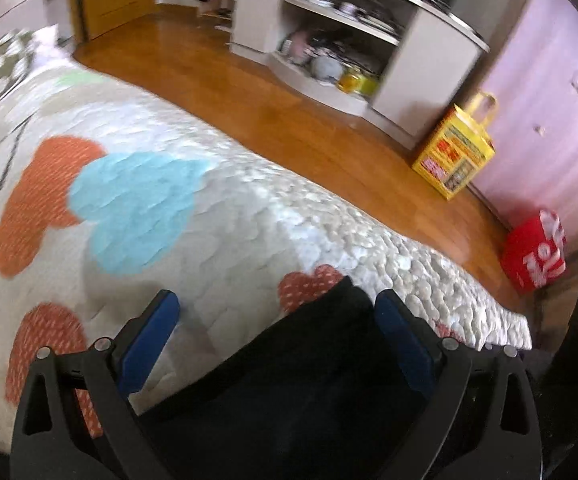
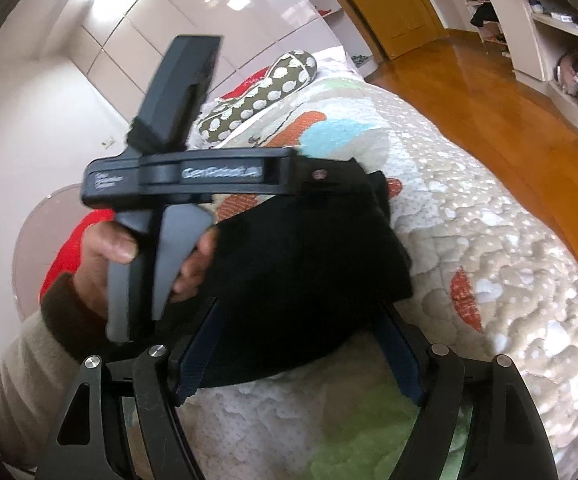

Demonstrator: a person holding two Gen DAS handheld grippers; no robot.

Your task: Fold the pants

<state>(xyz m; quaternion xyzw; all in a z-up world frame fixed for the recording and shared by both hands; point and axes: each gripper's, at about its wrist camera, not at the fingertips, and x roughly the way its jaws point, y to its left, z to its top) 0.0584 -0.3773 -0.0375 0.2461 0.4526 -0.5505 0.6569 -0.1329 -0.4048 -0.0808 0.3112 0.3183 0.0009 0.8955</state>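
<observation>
The black pants [image 1: 309,364] lie folded in a bundle on the quilted bed [image 1: 217,208], near its edge. In the left wrist view, my left gripper [image 1: 277,300] stands open over them; the cloth lies between the blue pads, against the right one and clear of the left one. In the right wrist view the pants [image 2: 309,248] fill the gap of my right gripper [image 2: 300,306], whose jaws stand wide with the fingertips hidden by the cloth. A hand [image 2: 109,248] holds the left tool's black body [image 2: 193,176] just beyond the bundle.
Wooden floor [image 1: 289,120] runs along the bed's far side. A white shelf unit [image 1: 409,76], a yellow bag [image 1: 455,152] and a red bag [image 1: 535,256] stand there. A dotted pillow [image 2: 257,92] lies at the bed's head, with a wooden door [image 2: 385,4] behind it.
</observation>
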